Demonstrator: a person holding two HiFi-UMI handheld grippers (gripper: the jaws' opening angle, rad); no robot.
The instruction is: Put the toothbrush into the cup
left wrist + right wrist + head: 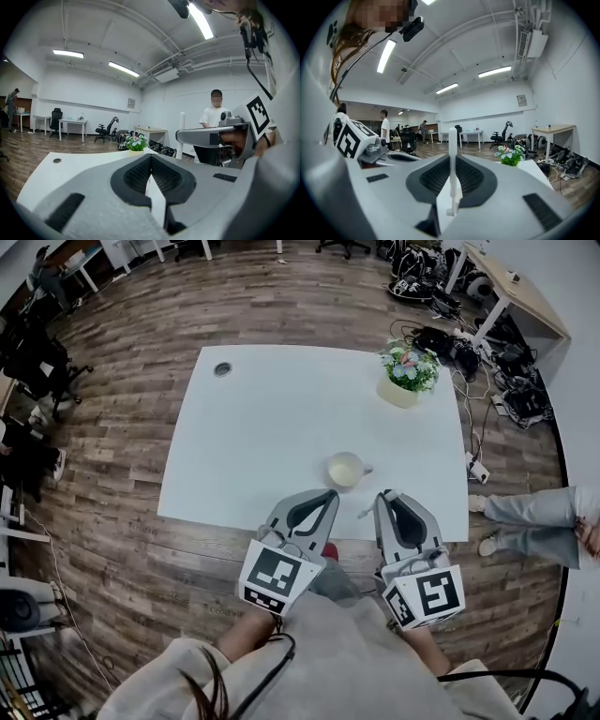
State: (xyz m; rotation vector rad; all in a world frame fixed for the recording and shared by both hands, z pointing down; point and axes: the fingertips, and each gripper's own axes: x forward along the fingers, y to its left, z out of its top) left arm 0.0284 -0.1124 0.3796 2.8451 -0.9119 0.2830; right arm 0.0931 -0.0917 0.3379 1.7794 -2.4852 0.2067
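My right tongs (pixel 451 161) clamp the white toothbrush (pixel 452 138) upright; left tongs (pixel 150 164) sit closed (empty), cup (pixel 344 470) near the counter (pixel 244 427) front edge.

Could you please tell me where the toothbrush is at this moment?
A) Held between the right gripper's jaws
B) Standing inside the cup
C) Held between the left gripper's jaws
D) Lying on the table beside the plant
A: the right gripper view shows the white toothbrush upright between the shut jaws of the right gripper, and no brush shows in the cup.
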